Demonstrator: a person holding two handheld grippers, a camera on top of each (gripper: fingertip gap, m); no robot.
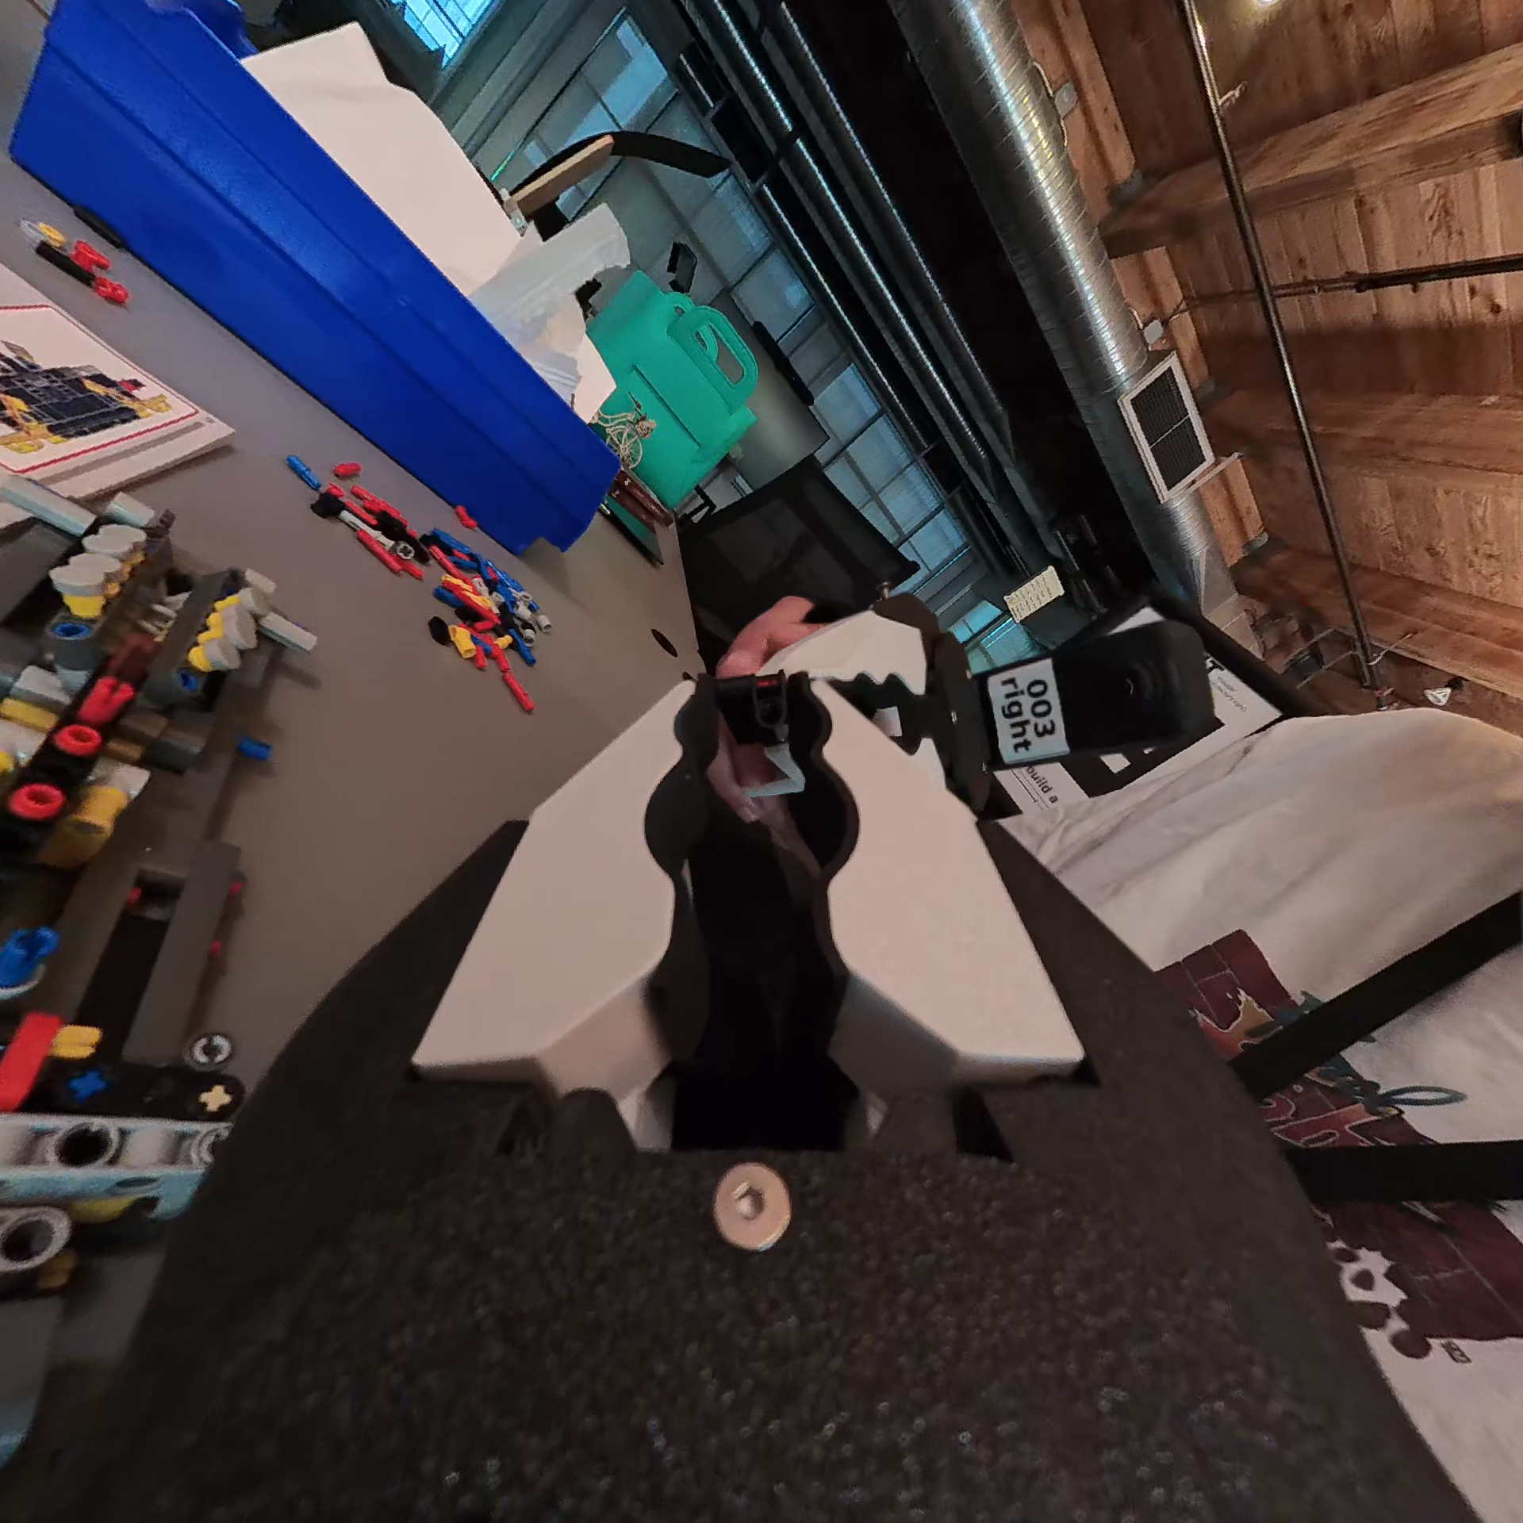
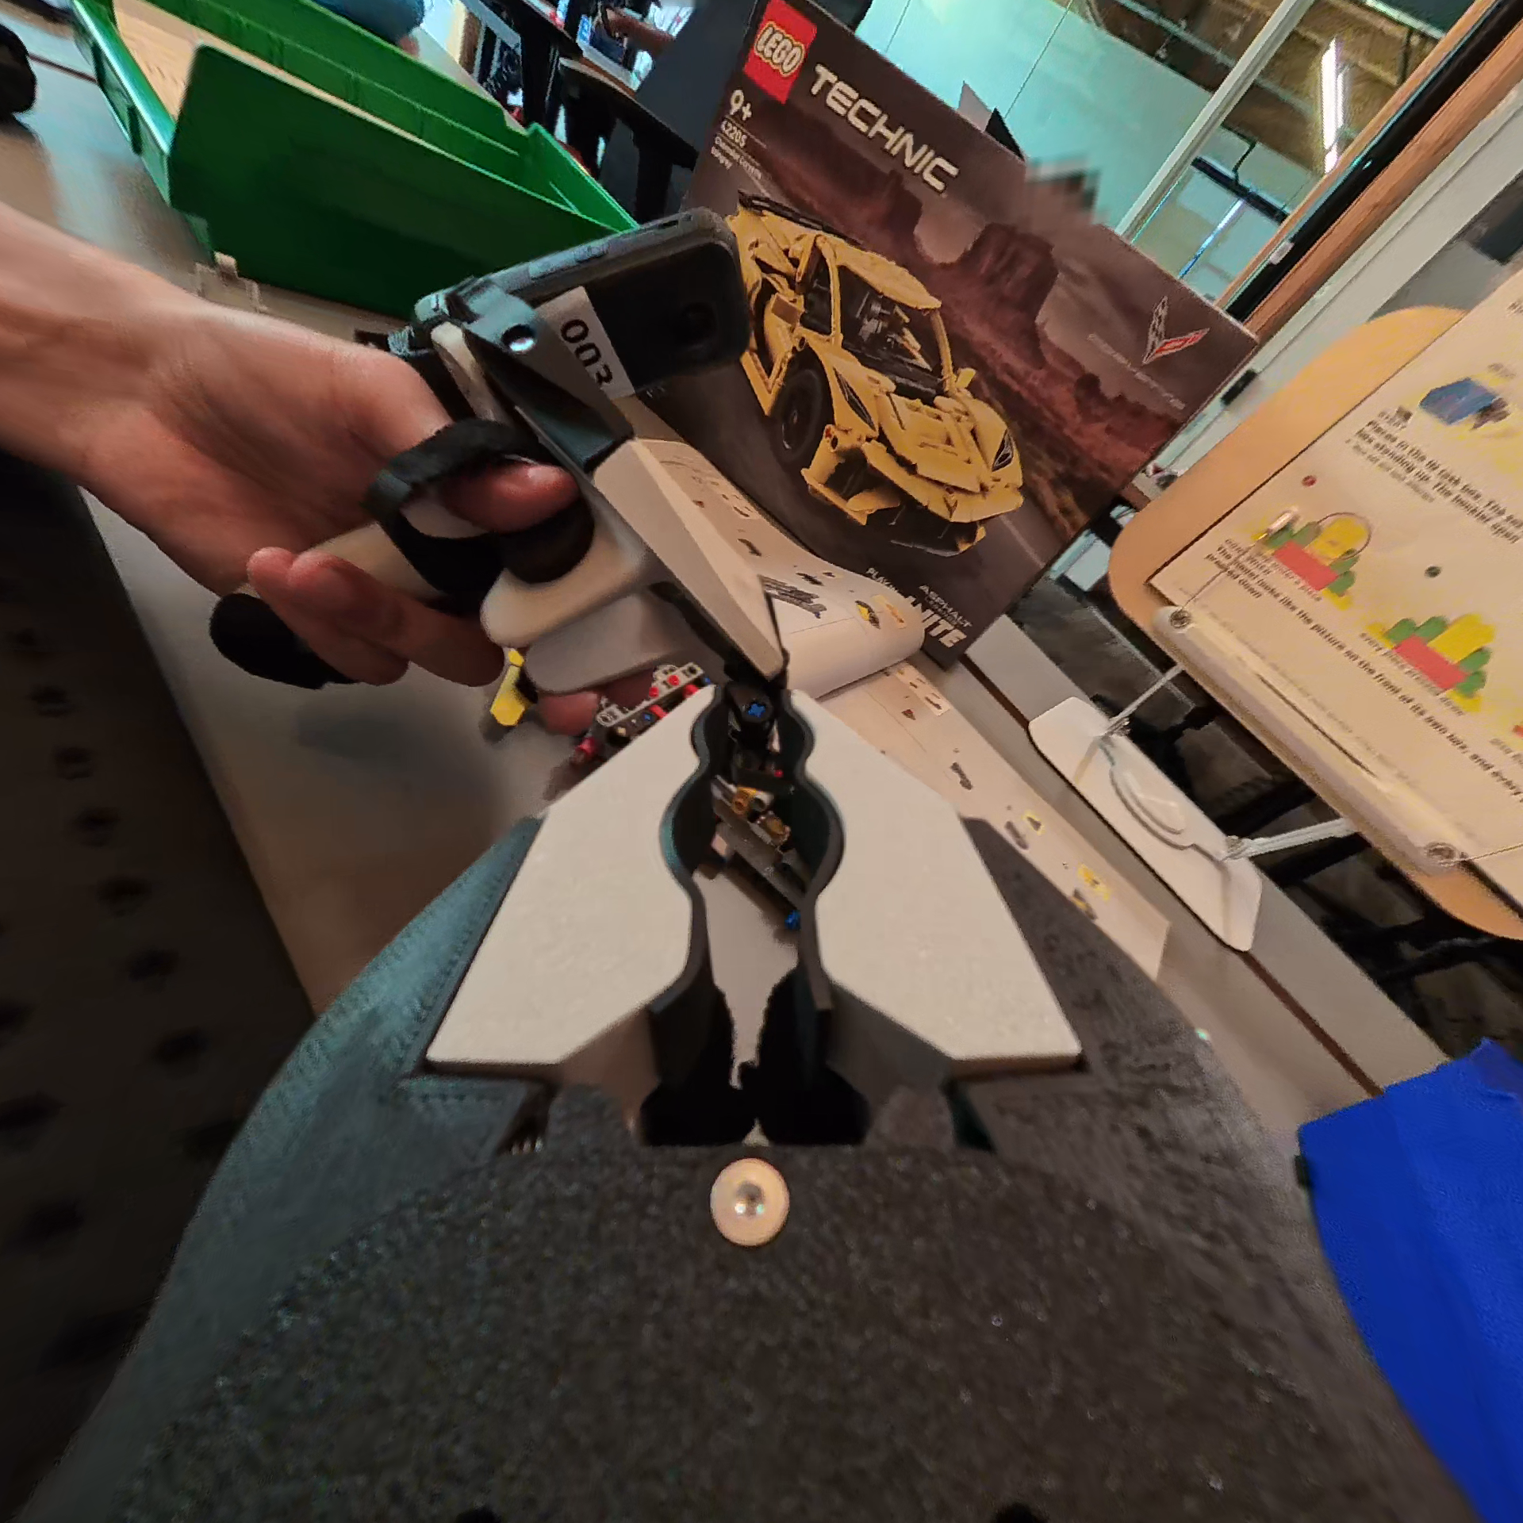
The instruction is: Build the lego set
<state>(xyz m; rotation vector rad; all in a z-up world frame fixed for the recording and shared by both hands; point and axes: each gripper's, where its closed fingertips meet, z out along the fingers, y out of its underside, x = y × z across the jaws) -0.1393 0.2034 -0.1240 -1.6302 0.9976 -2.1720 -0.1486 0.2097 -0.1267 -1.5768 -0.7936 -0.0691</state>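
Observation:
In the left wrist view my left gripper (image 1: 754, 699) is shut on a small black Lego piece (image 1: 756, 713) with a red bit on top and a light-grey part (image 1: 775, 781) below it. My right gripper (image 1: 812, 674) meets it tip to tip from the far side. In the right wrist view my right gripper (image 2: 754, 710) is shut on a small Lego assembly (image 2: 752, 812): black parts, a blue pin, a grey beam with tan pins. The left gripper (image 2: 768, 663) touches its top end. Both hold it above the table.
A half-built chassis (image 1: 99, 700), a pile of loose red, blue and yellow pins (image 1: 474, 581), an instruction sheet (image 1: 74, 404) and a blue bin (image 1: 288, 272) are on the grey table. The set's box (image 2: 948, 371), a green bin (image 2: 330, 189), an open booklet (image 2: 898, 700) and a placard on a stand (image 2: 1360, 618) lie beyond. Left and right tips are no more than a few centimetres apart.

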